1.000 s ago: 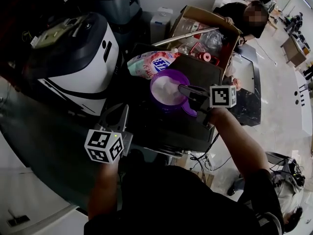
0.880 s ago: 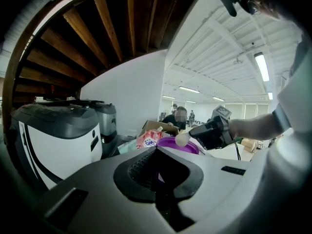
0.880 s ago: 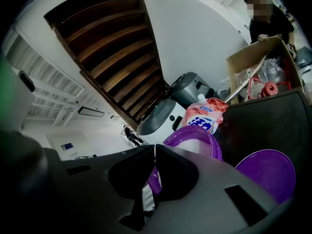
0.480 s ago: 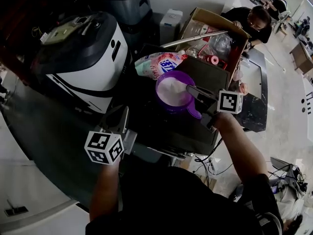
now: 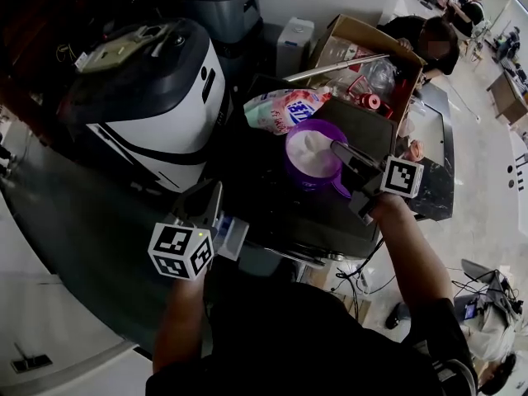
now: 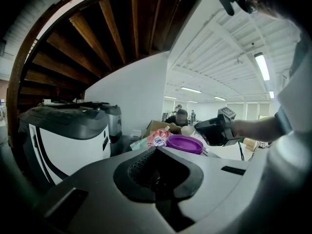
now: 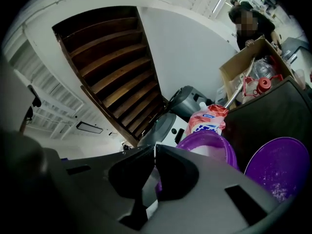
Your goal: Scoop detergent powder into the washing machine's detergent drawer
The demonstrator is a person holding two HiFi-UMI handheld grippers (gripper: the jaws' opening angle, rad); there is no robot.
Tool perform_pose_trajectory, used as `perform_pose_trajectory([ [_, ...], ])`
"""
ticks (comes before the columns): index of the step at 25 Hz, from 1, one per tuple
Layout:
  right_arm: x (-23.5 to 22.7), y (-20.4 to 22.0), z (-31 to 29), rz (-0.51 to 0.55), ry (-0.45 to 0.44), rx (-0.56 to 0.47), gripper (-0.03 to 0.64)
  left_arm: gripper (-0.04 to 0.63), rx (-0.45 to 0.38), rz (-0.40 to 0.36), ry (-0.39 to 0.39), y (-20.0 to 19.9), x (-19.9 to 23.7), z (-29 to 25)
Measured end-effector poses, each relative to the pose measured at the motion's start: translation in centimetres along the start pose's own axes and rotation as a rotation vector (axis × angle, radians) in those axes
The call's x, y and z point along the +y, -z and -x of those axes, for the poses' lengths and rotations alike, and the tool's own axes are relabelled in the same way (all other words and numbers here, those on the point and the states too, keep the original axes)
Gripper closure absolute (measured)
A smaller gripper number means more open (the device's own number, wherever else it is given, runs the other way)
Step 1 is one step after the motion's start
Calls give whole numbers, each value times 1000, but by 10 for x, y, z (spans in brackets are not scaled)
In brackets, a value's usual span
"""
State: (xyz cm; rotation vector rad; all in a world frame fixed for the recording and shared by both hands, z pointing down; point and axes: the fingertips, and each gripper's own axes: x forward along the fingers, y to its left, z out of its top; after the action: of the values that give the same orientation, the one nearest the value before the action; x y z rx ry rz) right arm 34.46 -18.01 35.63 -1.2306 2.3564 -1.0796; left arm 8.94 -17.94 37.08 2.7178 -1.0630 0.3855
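My right gripper (image 5: 337,148) is clamped on a thin white scoop handle (image 7: 150,211) over the powder-filled purple tub (image 5: 295,174) just ahead; my left gripper (image 5: 213,192) is closed on nothing, so I judge the drawer still unfilled.

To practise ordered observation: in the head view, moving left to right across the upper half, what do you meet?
White-and-black machine → pink detergent pouch → purple tub of white powder → person in a dark top.
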Motion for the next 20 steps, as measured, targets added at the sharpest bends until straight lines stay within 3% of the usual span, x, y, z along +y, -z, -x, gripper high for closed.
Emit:
perform_pose_trajectory([
  [9, 54, 7, -23, 48, -7, -61, 595, 588, -17, -9, 30, -5, 36, 27],
  [20, 109, 49, -64, 39, -60, -34, 596, 588, -23, -1, 37, 3, 71, 58],
])
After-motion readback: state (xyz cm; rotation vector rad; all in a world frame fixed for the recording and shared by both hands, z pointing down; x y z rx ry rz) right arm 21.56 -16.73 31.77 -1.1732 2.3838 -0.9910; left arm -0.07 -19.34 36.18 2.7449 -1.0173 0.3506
